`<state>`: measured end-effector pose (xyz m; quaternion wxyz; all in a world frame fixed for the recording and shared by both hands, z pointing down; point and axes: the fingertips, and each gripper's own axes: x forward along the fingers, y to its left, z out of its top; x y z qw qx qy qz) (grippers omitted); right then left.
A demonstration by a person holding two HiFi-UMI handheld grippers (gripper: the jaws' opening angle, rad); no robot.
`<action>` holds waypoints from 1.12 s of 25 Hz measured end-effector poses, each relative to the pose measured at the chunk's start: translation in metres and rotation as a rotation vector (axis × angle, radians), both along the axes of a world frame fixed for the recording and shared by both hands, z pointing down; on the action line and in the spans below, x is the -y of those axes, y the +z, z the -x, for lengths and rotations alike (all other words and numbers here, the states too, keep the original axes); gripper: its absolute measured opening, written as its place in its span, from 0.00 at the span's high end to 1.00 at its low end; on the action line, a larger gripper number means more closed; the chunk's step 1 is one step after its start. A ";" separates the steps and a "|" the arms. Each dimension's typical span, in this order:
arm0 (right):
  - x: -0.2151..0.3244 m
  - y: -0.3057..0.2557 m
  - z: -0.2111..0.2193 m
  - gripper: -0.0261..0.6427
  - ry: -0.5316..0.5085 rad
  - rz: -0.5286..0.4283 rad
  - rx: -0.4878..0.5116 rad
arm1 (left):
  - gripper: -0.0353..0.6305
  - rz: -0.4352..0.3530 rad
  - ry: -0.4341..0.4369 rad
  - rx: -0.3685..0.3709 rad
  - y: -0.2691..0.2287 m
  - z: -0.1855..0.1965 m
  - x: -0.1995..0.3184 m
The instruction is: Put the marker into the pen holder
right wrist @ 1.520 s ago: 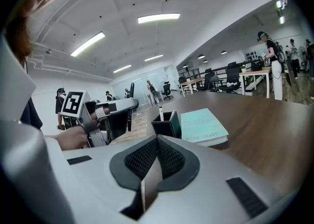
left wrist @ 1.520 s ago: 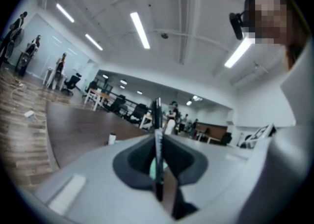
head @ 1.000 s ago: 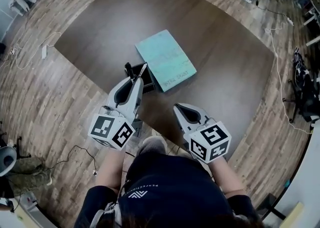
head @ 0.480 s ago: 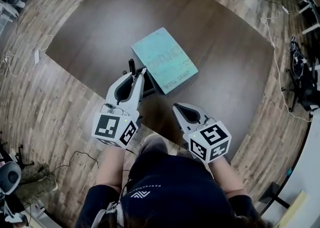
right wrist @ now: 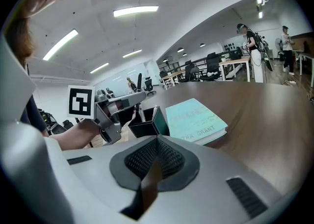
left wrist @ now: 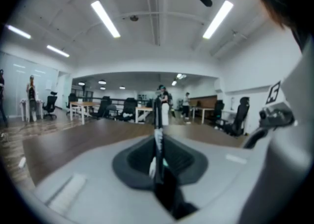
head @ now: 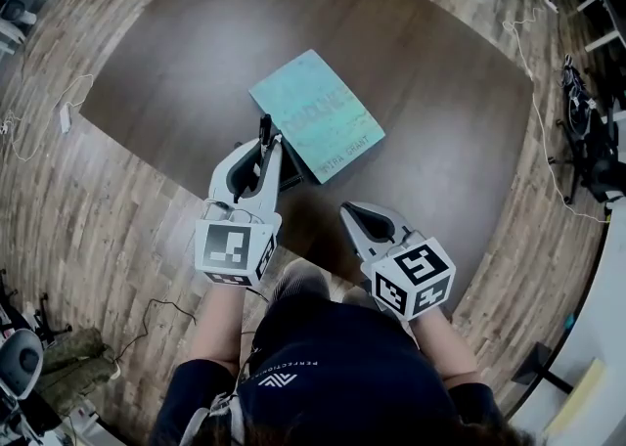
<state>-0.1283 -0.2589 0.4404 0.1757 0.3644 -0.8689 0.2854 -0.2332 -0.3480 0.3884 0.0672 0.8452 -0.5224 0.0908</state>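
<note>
My left gripper (head: 271, 144) is shut on a black marker with a white label (head: 264, 128), which stands upright between the jaws (left wrist: 157, 120). The gripper's tips hang just above the near left side of the black square pen holder (head: 290, 169). In the right gripper view the left gripper (right wrist: 128, 101) reaches over the holder (right wrist: 148, 124), and the marker's pale lower end (right wrist: 141, 115) sits at its mouth. My right gripper (head: 349, 209) hovers low over the table's near edge, shut and empty (right wrist: 157, 142).
A teal book (head: 317, 111) lies flat right behind the holder on the dark brown table (head: 440, 111). Around the table are wood floor, cables and office chairs. Desks, chairs and people show far off in both gripper views.
The left gripper has edged forward and to the right with the marker, closer over the pen holder. The right gripper has stayed where it was.
</note>
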 end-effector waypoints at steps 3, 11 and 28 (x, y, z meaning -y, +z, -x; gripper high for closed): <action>0.000 0.001 -0.001 0.96 0.007 0.005 0.004 | 0.87 -0.002 0.011 0.051 0.005 -0.003 0.000; -0.001 0.002 -0.003 0.96 0.013 0.018 0.028 | 0.87 0.003 0.021 0.204 0.015 -0.009 -0.002; -0.002 -0.002 -0.011 0.96 0.015 0.014 0.040 | 0.73 0.018 -0.022 0.206 0.024 -0.004 -0.005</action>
